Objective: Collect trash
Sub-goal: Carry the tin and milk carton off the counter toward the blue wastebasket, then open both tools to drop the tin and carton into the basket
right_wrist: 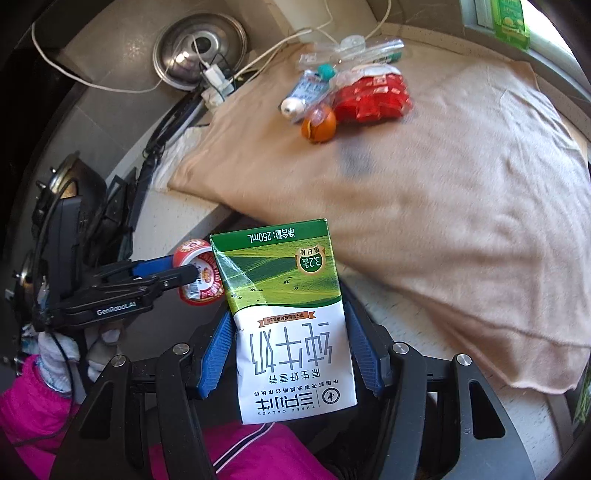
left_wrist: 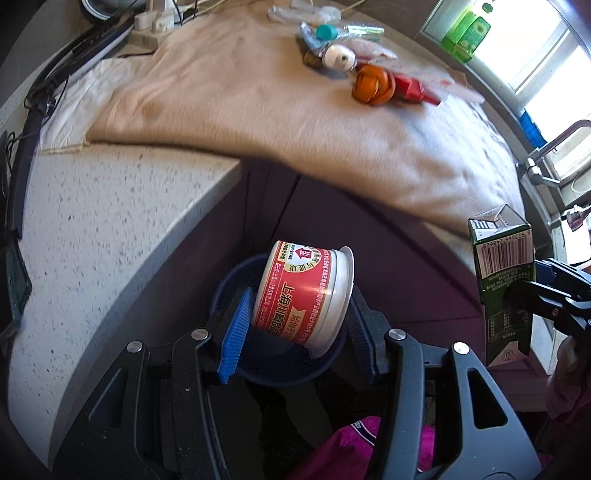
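Observation:
My left gripper [left_wrist: 295, 325] is shut on a red-labelled tin can [left_wrist: 303, 291], held tilted over a dark blue mesh bin [left_wrist: 284, 369] below the counter edge. My right gripper [right_wrist: 291, 343] is shut on a green and white milk carton [right_wrist: 288, 314], held upside down beside the can [right_wrist: 201, 277]. The carton also shows at the right of the left wrist view [left_wrist: 502, 280]. More trash lies on the beige cloth [right_wrist: 424, 192]: an orange peel [right_wrist: 318, 125], a red wrapper [right_wrist: 373, 98], a small tube [right_wrist: 301, 96] and clear plastic bags [right_wrist: 351, 51].
A speckled white counter [left_wrist: 110, 240] lies at left with a power strip [left_wrist: 155, 24] and cables. A metal pot lid [right_wrist: 199, 51] leans at the back. A faucet [left_wrist: 554, 147] and green bottles [left_wrist: 467, 29] stand by the window at right.

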`<state>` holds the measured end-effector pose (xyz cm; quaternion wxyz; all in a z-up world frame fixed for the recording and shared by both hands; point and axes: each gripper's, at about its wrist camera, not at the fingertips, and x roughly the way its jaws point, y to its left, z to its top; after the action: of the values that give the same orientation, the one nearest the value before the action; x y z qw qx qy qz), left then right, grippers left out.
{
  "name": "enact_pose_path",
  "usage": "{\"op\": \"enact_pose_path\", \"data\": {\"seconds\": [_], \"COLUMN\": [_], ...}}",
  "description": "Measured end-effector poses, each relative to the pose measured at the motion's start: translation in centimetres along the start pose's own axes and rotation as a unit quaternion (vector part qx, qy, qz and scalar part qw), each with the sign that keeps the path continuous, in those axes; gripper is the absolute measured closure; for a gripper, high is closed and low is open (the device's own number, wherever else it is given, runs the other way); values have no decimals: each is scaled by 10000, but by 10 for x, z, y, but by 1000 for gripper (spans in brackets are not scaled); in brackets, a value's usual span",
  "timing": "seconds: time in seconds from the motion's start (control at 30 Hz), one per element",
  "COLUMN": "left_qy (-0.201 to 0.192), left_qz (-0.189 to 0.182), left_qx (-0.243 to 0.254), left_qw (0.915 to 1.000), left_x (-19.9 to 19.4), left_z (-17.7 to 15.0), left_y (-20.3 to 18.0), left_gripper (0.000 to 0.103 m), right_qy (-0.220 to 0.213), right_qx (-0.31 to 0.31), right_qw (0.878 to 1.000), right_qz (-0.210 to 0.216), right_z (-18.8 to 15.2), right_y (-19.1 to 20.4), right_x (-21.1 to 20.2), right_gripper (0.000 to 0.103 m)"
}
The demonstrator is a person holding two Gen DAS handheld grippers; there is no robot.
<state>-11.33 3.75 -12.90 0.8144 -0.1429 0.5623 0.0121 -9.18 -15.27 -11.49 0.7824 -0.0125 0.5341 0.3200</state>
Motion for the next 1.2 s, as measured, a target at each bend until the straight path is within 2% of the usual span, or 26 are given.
{"op": "enact_pose_path", "data": {"seconds": [0.43, 0.7, 1.2], "left_qy": [575, 865, 1103], "left_qz": [192, 239, 518], "left_qx": [-17, -98, -4], "left_qw": [9982, 9959, 9925], "left_x": [61, 92, 120], "left_z": [-28, -36, -41], "left_y": [19, 31, 23], "left_gripper": [51, 51, 50], "right_qy": [518, 826, 1062], "right_qx": [-504, -521, -433], "right_qw": [9966, 9939, 9913], "right_qz": [-399, -505, -646], "right_z": [-27, -36, -36], "right_y": [24, 22, 19], "right_x": [68, 105, 149], "right_gripper": [44, 44, 43]}}
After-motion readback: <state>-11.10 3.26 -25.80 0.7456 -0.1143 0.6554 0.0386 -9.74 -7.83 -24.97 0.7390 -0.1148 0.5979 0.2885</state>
